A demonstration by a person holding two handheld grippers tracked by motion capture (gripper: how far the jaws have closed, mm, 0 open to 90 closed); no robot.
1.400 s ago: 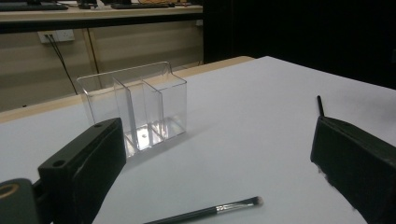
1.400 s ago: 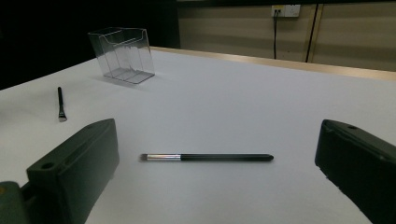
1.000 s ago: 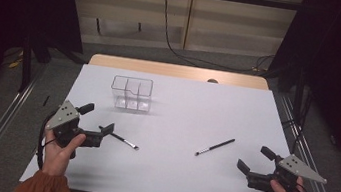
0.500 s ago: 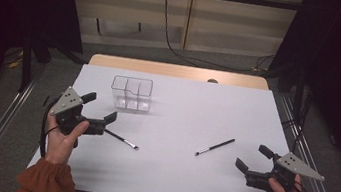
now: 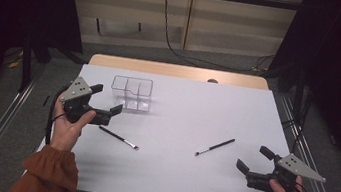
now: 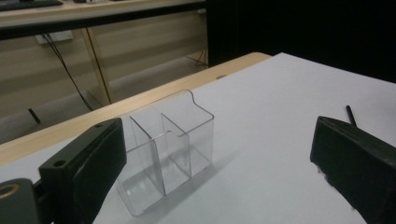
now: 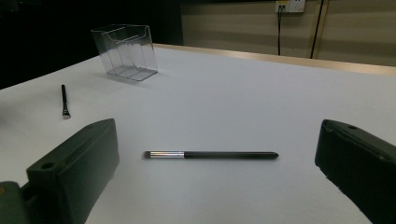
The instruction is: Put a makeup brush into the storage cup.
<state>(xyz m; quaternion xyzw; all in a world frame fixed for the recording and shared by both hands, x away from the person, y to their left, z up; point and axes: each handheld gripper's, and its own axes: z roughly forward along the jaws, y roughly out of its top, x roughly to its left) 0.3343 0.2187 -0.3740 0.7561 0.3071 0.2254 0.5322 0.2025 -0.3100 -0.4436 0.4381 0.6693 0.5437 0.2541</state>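
A: Left tool [image 5: 106, 107], held in the person's left hand [image 5: 67, 124]: how do its jaws stand?

B: Apart, with nothing between them. It hangs above the desk [image 5: 187, 103] at its left side. In the left gripper view the clear divided box [image 6: 163, 149] sits just past the jaws, and the tip of a dark brush handle shows beside the right-hand jaw.

A: And the right tool [image 5: 252, 165]?

B: Jaws likewise apart and empty, low over the near right corner of the desk. In the right gripper view a black brush with a silver ferrule [image 7: 211, 154] lies flat on the desk just ahead, between the lines of the two jaws, touching neither.

A: Where do the things lie, seen from above?

B: The clear box [image 5: 131, 93] stands upright at the far left, near the left tool. A second black brush [image 5: 118, 137] lies just below that tool. The first brush [image 5: 215, 147] lies right of centre, well apart from the box.
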